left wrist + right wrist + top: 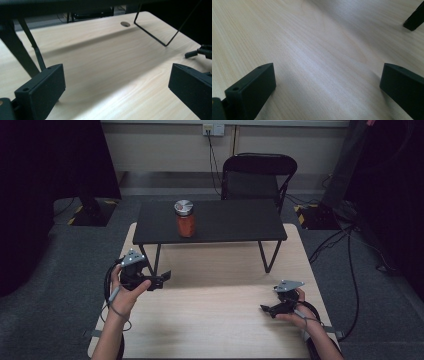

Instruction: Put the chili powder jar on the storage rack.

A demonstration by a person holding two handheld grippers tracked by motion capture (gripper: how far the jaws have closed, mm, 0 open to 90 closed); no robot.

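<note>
A pale wooden desk (215, 320) fills the frame, w/ a black folding chair (257, 175) pushed up behind it and a low black shelf (225, 220) on thin wire legs standing across its far half. The person's forearms enter from the near edge, one hand-held tool each. The left gripper (165, 277) hovers near the shelf's front-left leg, jaws spread wide w/ nothing between them, as the left gripper view confirms: bare wood grain runs between the two black pads. The right gripper (265, 309) sits low over the desk's near-right area, jaws likewise wide apart and empty. Smallest item, and the likely target: a jar (185, 218) w/ orange-red contents and a silver metal lid (183, 207), upright on the shelf's left part, well apart from both tools, closer to the left one. It looks rigid, prob. glass, so smooth-walled, somewhat slippery and breakable if dropped; filled, it should have some weight. Best hold is judged to be across the straight body at mid-height, jaws square to the wall, not on the lid, which may turn or slip.
</note>
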